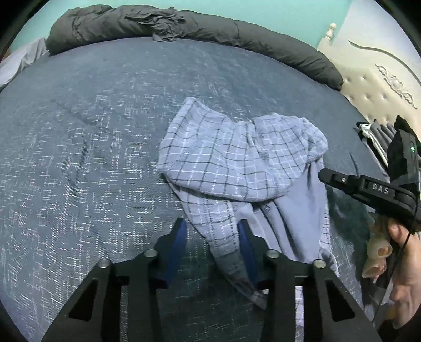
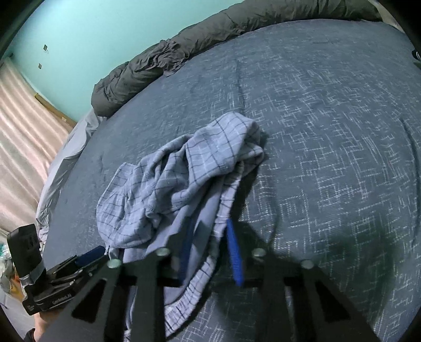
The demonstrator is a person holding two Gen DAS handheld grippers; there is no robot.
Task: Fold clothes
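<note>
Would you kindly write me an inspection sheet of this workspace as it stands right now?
Surface: bed with a blue patterned cover, mostly flat.
Job's things: checked shorts, crumpled and not folded, waistband toward the cameras.
Clutter: rolled grey blanket along the far edge; dark striped clothes near the headboard.
Grippers: left gripper open, the waistband edge between its fingers; right gripper open, straddling the waistband.
Cables: thin black lead by the hand holding the right gripper.
Surroundings: teal wall, cream padded headboard, pale curtain.
</note>
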